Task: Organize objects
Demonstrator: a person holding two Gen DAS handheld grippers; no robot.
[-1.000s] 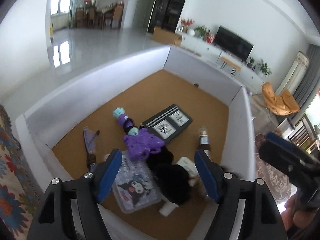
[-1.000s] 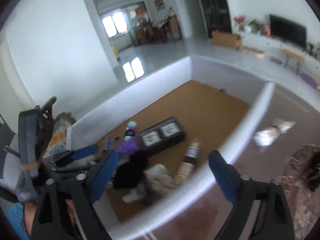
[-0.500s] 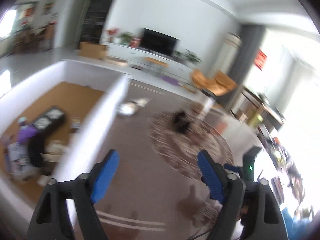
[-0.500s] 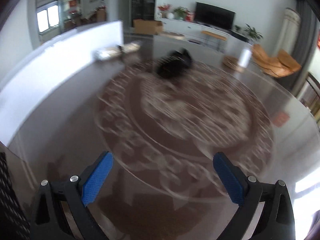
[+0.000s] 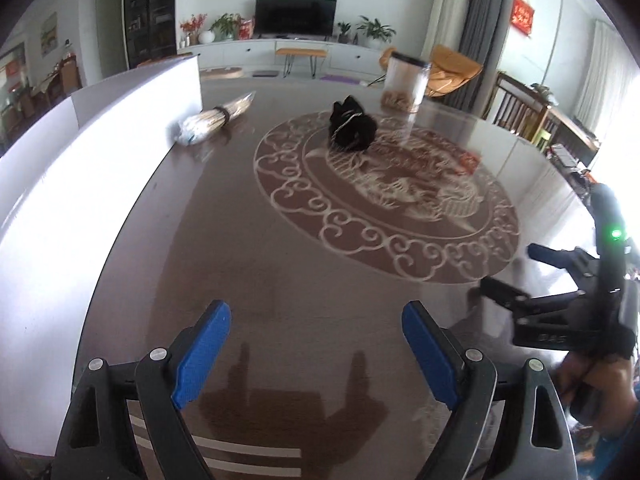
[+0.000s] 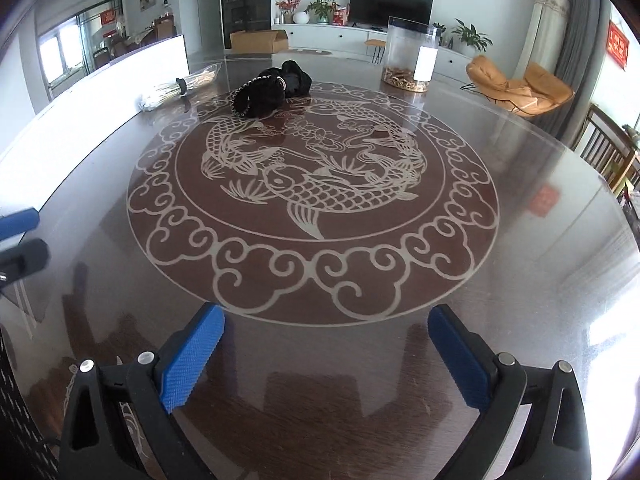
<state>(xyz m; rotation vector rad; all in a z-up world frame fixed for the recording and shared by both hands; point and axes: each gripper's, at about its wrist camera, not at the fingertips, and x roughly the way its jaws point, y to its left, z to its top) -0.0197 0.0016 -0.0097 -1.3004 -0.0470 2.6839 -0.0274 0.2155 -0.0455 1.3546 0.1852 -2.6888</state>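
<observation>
My left gripper [image 5: 316,356] hangs open over the near edge of a dark round table [image 5: 248,264], nothing between its blue pads. My right gripper [image 6: 326,360] hovers over the same table [image 6: 520,264], its jaws opening and empty. It also shows in the left wrist view at the right [image 5: 512,268], held by a hand. Far across the table lie a black fabric bundle [image 5: 352,126] [image 6: 272,92], a wrapped bundle of thin sticks [image 5: 212,120] [image 6: 180,86] and a clear jar [image 5: 404,88] [image 6: 410,60] with a dark lid.
A white-walled box [image 5: 80,140] [image 6: 120,68] stands along the table's left side; the stick bundle lies against it. A pale fish and cloud pattern [image 6: 312,184] covers the table's middle. Chairs and a TV unit stand beyond the table.
Both views swung from the white box holding toys and a bottle to the round table on its right. Both grippers stand wider than a second ago.
</observation>
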